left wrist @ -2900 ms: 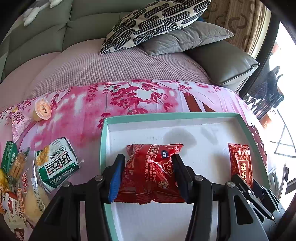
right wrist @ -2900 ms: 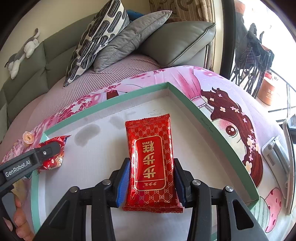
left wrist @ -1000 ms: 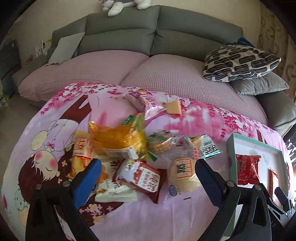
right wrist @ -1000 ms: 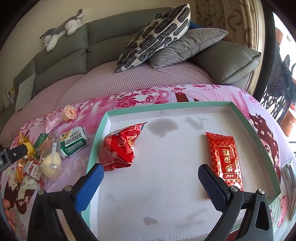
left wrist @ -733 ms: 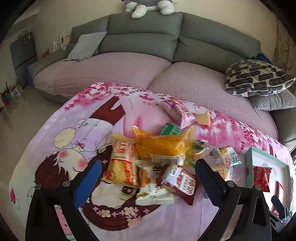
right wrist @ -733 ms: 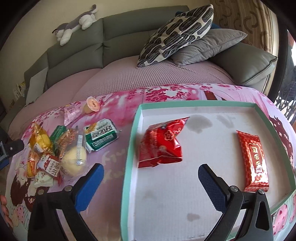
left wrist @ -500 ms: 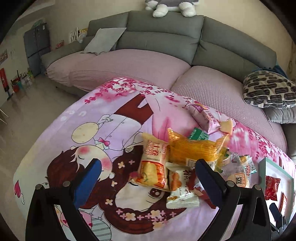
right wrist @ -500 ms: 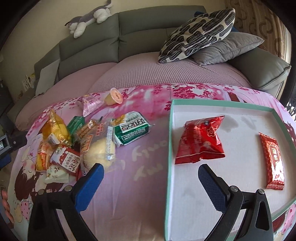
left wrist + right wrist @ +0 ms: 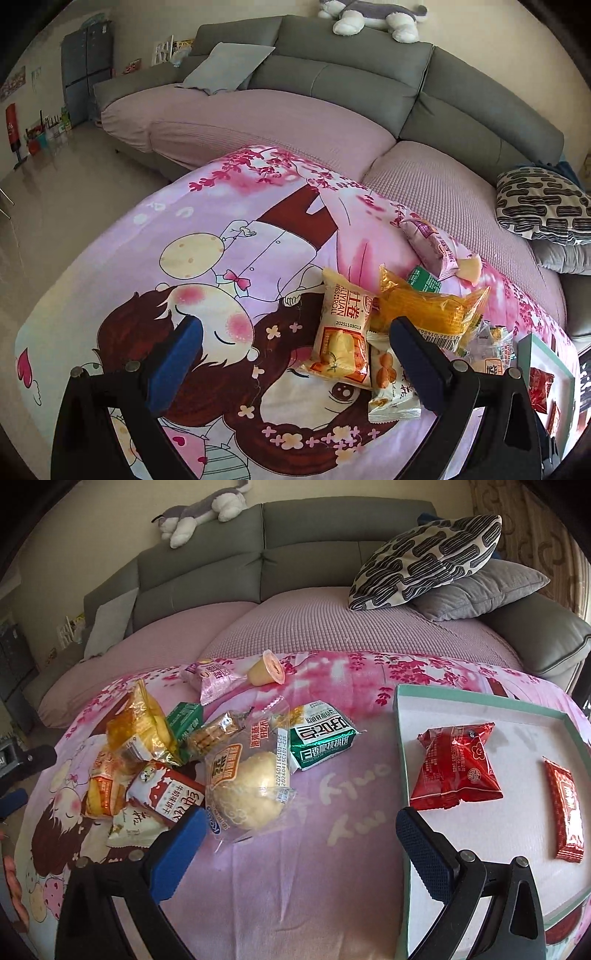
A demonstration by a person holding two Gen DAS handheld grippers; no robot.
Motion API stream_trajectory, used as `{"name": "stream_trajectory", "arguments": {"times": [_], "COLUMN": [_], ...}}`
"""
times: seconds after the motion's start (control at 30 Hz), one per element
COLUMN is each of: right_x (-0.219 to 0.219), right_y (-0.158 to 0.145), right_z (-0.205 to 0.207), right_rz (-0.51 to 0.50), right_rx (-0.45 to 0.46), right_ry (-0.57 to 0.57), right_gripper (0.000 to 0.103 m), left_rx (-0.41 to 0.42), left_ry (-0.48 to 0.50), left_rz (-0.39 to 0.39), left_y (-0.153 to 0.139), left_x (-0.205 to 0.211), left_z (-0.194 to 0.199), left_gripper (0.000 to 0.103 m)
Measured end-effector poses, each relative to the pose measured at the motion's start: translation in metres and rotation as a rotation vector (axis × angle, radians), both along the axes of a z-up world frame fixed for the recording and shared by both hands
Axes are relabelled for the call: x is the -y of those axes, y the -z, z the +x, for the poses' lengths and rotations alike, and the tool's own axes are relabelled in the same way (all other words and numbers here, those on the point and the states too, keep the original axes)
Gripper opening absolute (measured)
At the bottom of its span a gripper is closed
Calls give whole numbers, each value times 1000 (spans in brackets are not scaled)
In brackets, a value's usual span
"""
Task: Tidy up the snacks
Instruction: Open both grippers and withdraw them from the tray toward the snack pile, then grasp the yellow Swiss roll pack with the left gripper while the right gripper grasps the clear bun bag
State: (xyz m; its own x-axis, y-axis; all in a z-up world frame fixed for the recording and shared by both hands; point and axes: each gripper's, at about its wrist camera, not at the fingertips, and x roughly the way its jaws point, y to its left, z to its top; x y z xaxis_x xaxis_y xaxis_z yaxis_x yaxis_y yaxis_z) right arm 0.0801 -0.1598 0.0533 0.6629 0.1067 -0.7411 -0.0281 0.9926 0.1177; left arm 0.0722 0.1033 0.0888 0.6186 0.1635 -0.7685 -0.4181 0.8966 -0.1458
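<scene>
— Well, what's nearest?
— Both grippers, left gripper (image 9: 293, 356) and right gripper (image 9: 297, 834), jaws wide apart, holding nothing.
— And beyond?
— Snack pile (image 9: 192, 760) on the table (image 9: 332, 867); two red packets (image 9: 458, 771) inside the tray (image 9: 400, 760); sofa (image 9: 295, 528) behind.

Left wrist view high, angled down toward sofa (image 9: 332, 122); right likewise, tray-side; both share snack pile (image 9: 207, 760).

Loose snack packets lying heaped on the table, a clear-wrapped pale bun (image 9: 247, 790) lying nearest, a green-and-white packet (image 9: 321, 738) just beside it, a crinkled orange bag (image 9: 424, 310) overlapping a yellow roll packet (image 9: 343, 332), a red pouch (image 9: 458, 768) and slim red bar (image 9: 565, 808) lying apart inside the teal-rimmed tray (image 9: 480, 698).
</scene>
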Motion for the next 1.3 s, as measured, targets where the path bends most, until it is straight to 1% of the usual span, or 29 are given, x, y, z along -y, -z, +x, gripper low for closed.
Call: {"name": "stream_trajectory", "arguments": {"times": [0.07,0.2,0.4,0.53,0.63,0.73,0.83,0.93,1.0,1.03,1.1,1.17,1.2,1.27,1.3], "right_x": [-3,-7,-14,-18,-23,-27,-30,-31,-31,-30,-29,-27,-27,-27,-26], "right_y": [-1,0,0,2,4,7,11,12,13,13,14,15,14,13,13], "right_z": [0,1,2,5,8,12,15,17,18,18,20,19,19,18,18], "right_rz": [-9,-8,-26,-38,-60,-78,-94,-109,-101,-92,-74,-49,-40,-35,-28], "right_rx": [12,12,26,28,23,20,13,28,32,30,22,20,23,26,26], "right_ry": [-4,-12,-28,-41,-52,-59,-63,-58,-53,-53,-51,-60,-64,-61,-63], "right_gripper": [103,103,103,103,103,103,103,103,101,95,84,79,72,69,68], "left_rx": [12,-1,-33,-68,-98,-128,-146,-160,-163,-164,-158,-150,-146,-141,-139], "left_ry": [15,51,93,98,107,111,104,95,88,84,88,100,110,140,146], "left_rz": [-8,-17,12,34,26,41,43,54,60,62,43,3,-14,-43,-52], "left_y": [2,10,20,31,41,50,56,60,61,61,62,63,63,64,64], "left_x": [1,5,15,15,14,15,13,12,11,11,9,8,9,11,12], "left_z": [2,9,21,30,37,42,46,49,48,48,47,47,47,48,48], "left_gripper": [101,101,101,101,101,101,101,101,101,100,94,82,78,59,58]}}
